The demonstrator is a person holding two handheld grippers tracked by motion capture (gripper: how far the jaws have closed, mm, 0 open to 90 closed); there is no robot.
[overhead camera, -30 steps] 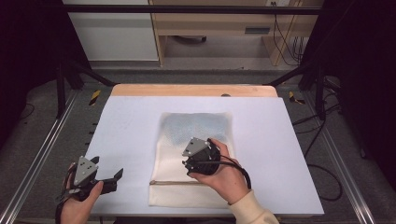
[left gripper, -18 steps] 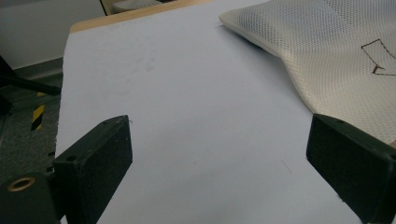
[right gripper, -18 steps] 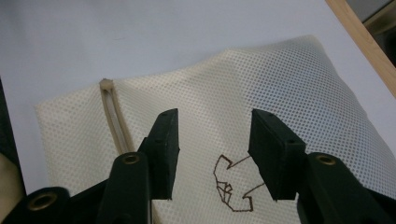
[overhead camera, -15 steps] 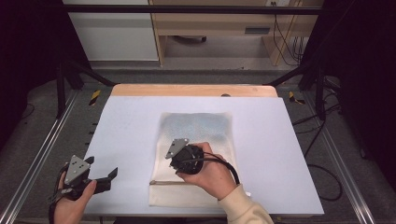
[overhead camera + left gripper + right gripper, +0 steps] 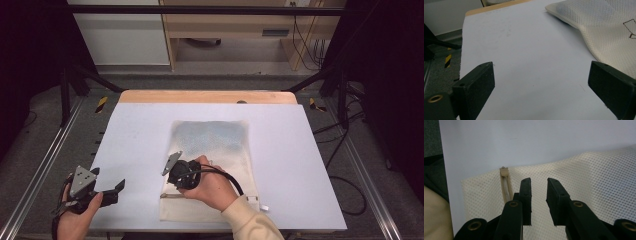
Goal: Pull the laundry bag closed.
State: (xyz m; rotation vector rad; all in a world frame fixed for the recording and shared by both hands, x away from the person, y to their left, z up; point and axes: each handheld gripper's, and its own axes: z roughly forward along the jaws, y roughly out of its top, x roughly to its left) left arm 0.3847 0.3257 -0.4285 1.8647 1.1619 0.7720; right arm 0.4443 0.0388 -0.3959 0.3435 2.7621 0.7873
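Dark surroundings and a wooden shelf unit (image 5: 225,30) are seen behind the counter (image 5: 135,135), which is covered by a pale sheet with a wooden strip along its far edge. A cream mesh bag (image 5: 215,145) is laid flat near the middle of the counter, its zipper end toward the person. The right hand-held gripper (image 5: 181,175) is held by the right hand (image 5: 212,187) over the near left part of the bag; in the right gripper view its jaws are seen set narrowly apart above the mesh bag (image 5: 586,182), with nothing between them, just beside the zipper end (image 5: 504,185) at the bag's corner. Whether the jaw tips are touching the mesh cannot be told from these views. The left hand-held gripper (image 5: 107,191) is held by the left hand (image 5: 75,220) at the near left corner of the counter, well apart from the bag. In the left gripper view its jaws are seen spread wide over the bare counter (image 5: 524,62), with the mesh bag (image 5: 604,30) lying off to the right.
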